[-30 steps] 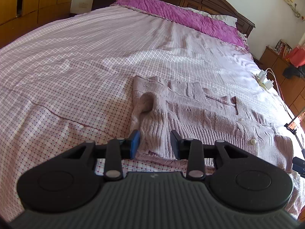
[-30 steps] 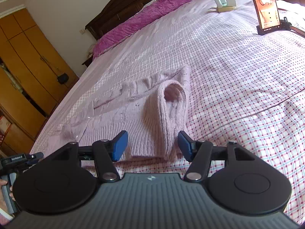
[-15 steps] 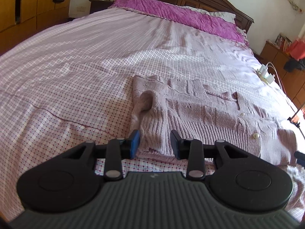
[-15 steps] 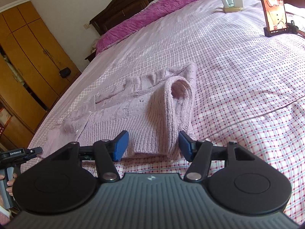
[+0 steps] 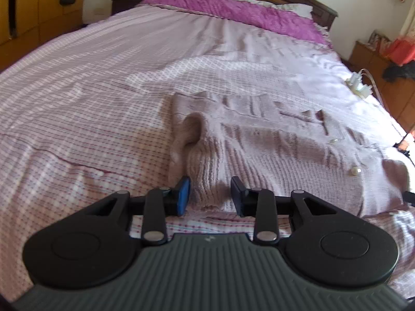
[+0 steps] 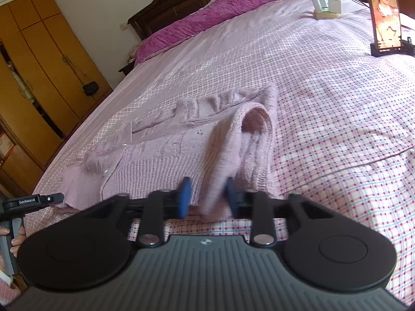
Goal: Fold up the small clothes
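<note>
A small pale pink knitted cardigan lies flat on the checked bedspread, both sleeves folded in over its body. My left gripper is open, its fingers on either side of the hem under the folded left sleeve. In the right wrist view the cardigan lies ahead, and my right gripper is narrowing around the hem under the folded right sleeve; a gap still shows between its jaws. The left gripper's body shows at the left edge of this view.
A magenta pillow and dark headboard lie at the far end of the bed. A phone on a stand and white chargers sit on the bed's right side. Wooden wardrobes stand to the left.
Both grippers have moved forward onto the cardigan's near hem. The right gripper's jaws have come much closer together around the fabric. The left gripper's opening is unchanged.
</note>
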Tool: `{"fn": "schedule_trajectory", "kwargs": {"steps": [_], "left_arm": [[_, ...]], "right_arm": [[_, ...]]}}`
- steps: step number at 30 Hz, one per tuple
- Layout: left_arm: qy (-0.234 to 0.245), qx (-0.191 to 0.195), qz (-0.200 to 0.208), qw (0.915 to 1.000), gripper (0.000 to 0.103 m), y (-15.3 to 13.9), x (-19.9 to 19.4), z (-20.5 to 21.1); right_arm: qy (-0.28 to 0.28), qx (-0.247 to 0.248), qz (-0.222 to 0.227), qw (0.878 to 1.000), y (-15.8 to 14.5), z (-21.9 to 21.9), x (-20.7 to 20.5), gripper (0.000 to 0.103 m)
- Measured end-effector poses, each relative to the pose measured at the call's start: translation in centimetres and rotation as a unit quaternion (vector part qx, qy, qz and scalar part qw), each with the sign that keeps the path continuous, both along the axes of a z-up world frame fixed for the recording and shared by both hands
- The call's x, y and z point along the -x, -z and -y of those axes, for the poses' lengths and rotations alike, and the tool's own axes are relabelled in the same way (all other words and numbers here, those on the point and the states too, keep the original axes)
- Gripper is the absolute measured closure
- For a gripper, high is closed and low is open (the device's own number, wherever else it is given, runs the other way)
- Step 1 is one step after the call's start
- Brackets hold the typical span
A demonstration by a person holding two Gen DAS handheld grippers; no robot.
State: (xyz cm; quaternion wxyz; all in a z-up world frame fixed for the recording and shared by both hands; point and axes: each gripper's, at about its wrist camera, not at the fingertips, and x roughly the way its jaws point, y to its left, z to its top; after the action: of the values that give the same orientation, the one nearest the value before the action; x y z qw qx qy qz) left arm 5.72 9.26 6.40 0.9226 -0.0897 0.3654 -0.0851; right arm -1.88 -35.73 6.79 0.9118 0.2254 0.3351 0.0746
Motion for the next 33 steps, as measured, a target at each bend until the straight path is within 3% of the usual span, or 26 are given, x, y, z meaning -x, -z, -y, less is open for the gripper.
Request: {"fn": "schedule_trajectory", "kwargs": {"steps": [1, 3, 11, 15, 22, 28, 33], "left_arm": [[0.005, 0.005, 0.0, 1.0, 0.09, -0.1, -0.1, -0.1], [0.015, 0.035, -0.005, 0.9992, 0.09, -0.5, -0.3, -0.4], [0.006, 0.106, 0.035, 0.9937, 0.091, -3.6, -1.3, -0.9], [-0.02, 0.1, 0.058, 0.993, 0.091, -5.0, -3.7, -0.5], [-0.057, 0.096, 0.064, 0.9918, 0.091, -5.1, -9.1, -0.2], [-0.08, 0.064, 0.041, 0.9938, 0.09, -3.3, -14.2, 0.6], [-0.082, 0.038, 0.023, 0.9956, 0.083, -2.0, -15.5, 1.1]], "right_arm": [[-0.003, -0.004, 0.002, 1.0, -0.1, 0.0, 0.0, 0.086], [-0.007, -0.02, 0.011, 1.0, -0.5, 0.1, -0.1, 0.092], [0.011, -0.096, 0.065, 0.993, -2.8, 1.9, -1.7, 0.094], [0.029, -0.09, 0.087, 0.992, -4.0, 2.6, -3.8, 0.094], [0.072, -0.075, 0.099, 0.99, -4.2, 3.8, -9.1, 0.094], [0.108, -0.043, 0.062, 0.991, -1.7, 4.0, -14.5, 0.094], [0.133, 0.003, 0.012, 0.991, 0.7, 3.8, -16.9, 0.089]]}}
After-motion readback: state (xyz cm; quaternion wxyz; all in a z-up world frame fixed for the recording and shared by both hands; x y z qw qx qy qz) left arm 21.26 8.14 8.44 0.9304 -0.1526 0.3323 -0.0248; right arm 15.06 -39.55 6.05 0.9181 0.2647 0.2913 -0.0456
